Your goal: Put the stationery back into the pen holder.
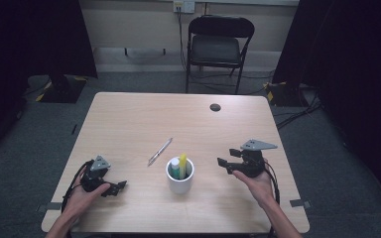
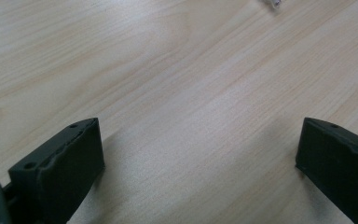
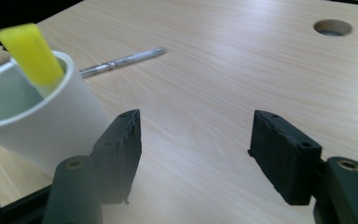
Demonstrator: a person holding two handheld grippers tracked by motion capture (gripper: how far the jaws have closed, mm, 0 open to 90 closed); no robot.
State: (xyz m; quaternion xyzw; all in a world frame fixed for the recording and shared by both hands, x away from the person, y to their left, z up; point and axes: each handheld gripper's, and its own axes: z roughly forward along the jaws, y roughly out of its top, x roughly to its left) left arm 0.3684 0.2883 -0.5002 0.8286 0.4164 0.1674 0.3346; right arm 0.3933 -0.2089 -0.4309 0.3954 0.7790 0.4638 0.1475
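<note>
1. Both my grippers sat close to me on the table. My left gripper was at seven o'clock, its jaws wide apart over bare wood with nothing between them.
2. My right gripper was at four o'clock, jaws about half open and holding nothing.
3. I saw the white cup at six o'clock, between the grippers, with a yellow marker standing inside.
4. I saw the silver pen lying just beyond the cup, toward eleven o'clock.

Cup mid-table between grippers; markers inside; pen behind cup.
</note>
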